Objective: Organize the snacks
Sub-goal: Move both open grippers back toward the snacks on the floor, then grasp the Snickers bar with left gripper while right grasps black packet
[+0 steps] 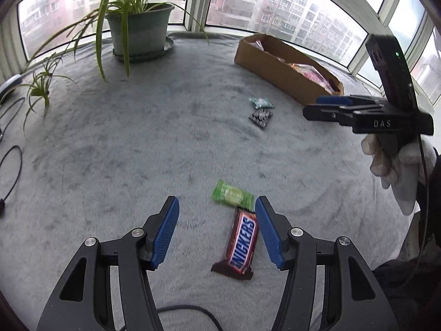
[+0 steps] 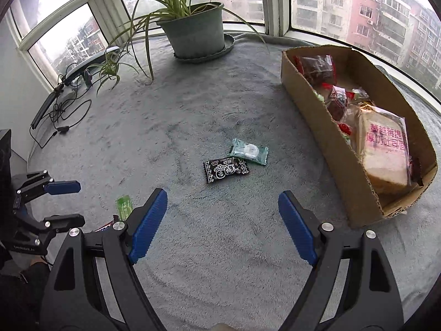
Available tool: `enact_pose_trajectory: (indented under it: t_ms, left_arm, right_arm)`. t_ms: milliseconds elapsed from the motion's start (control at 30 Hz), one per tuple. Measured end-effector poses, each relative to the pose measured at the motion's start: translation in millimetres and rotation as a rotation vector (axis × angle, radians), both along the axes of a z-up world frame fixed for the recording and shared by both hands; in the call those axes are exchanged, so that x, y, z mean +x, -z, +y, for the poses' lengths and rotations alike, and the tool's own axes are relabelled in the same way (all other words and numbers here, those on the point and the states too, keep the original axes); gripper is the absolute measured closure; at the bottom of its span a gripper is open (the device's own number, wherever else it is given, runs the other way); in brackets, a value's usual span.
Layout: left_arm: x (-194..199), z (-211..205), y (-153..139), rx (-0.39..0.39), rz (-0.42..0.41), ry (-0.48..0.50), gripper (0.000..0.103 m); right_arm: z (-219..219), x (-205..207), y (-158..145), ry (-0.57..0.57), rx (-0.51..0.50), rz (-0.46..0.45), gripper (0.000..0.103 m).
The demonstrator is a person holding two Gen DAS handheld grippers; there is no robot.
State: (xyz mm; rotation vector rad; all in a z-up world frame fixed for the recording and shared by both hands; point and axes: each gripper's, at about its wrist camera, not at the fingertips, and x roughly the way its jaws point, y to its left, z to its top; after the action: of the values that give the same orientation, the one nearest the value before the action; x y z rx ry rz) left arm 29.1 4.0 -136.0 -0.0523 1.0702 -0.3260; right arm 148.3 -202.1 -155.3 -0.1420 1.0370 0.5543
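A Snickers bar (image 1: 242,245) lies on the grey blanket, and a green candy (image 1: 233,195) lies just beyond it. My left gripper (image 1: 217,201) hovers over both, open, with nothing pressed between its blue pads. Further off lie a teal packet (image 2: 249,151) and a black packet (image 2: 226,169), touching each other. My right gripper (image 2: 223,194) stands open above the blanket, short of those two packets. A cardboard box (image 2: 317,127) at the right holds a bread bag and several wrapped snacks. In the right wrist view the left gripper (image 2: 66,204) shows at the left edge, beside the green candy (image 2: 124,207).
A potted spider plant (image 2: 195,30) stands at the back by the windows, with a smaller shoot (image 2: 110,71) to its left. Black cables and a bar-shaped device (image 2: 63,93) lie at the back left. A white-gloved hand (image 1: 391,165) holds the right gripper (image 1: 317,107).
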Motion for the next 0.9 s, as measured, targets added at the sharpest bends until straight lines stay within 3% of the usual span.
enact_pose_trajectory:
  t_ms: [200, 300, 500, 600, 833, 900]
  left_arm:
    - [-14.0, -3.5, 13.3, -0.005, 0.037, 0.018, 0.046]
    - [-15.3, -5.9, 16.9, -0.004, 0.043, 0.025, 0.046]
    - [-16.8, -11.5, 20.6, 0.010, 0.045, 0.048, 0.046]
    - [-17.4, -11.9, 24.0, 0.017, 0.051, 0.053, 0.046]
    - [-12.9, -11.3, 33.3, 0.028, 0.061, 0.064, 0.046]
    - [-11.7, -11.8, 35.9, 0.032, 0.063, 0.067, 0.046]
  right_arm:
    - [15.6, 17.2, 17.4, -0.018, -0.028, 0.037, 0.019]
    - [20.9, 26.4, 26.8, -0.014, -0.017, 0.089, 0.029]
    - [27.3, 44.9, 41.3, 0.028, -0.011, 0.134, 0.030]
    - [28.3, 54.3, 45.5, 0.056, 0.001, 0.157, 0.037]
    - [40.3, 63.0, 49.6, 0.078, -0.051, 0.125, 0.038]
    - [44.4, 62.6, 49.8, 0.069, -0.074, 0.110, 0.043]
